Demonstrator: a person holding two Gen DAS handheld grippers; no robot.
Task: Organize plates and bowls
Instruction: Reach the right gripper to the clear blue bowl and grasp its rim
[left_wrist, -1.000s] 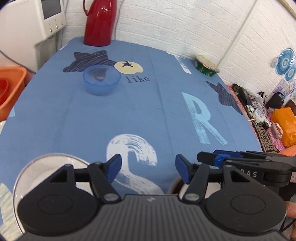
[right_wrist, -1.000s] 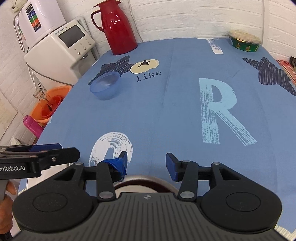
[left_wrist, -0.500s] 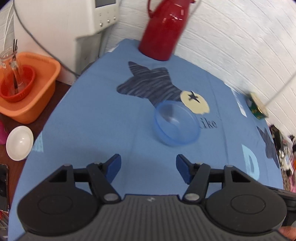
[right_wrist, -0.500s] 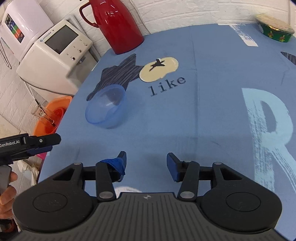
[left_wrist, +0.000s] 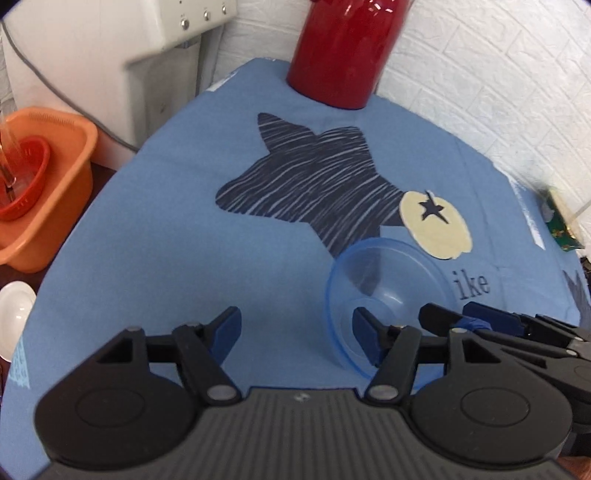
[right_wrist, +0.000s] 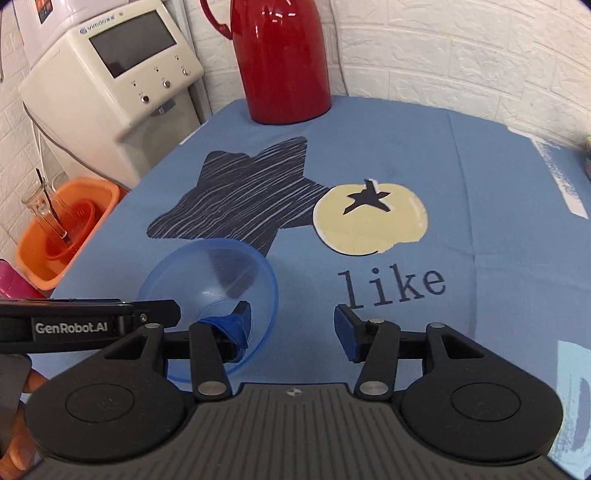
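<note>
Behind both jaws, half-hidden blue bowl (left_wrist: 384, 280)

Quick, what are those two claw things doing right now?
Left gripper: open, holding nothing.
Right gripper: open, holding nothing; one finger beside the translucent blue plastic bowl.

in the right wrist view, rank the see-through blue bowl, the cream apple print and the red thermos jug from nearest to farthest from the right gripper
1. See-through blue plastic bowl, at the right gripper's left finger.
2. Cream apple print, ahead, slightly right.
3. Red thermos jug, at the far table edge.
</note>
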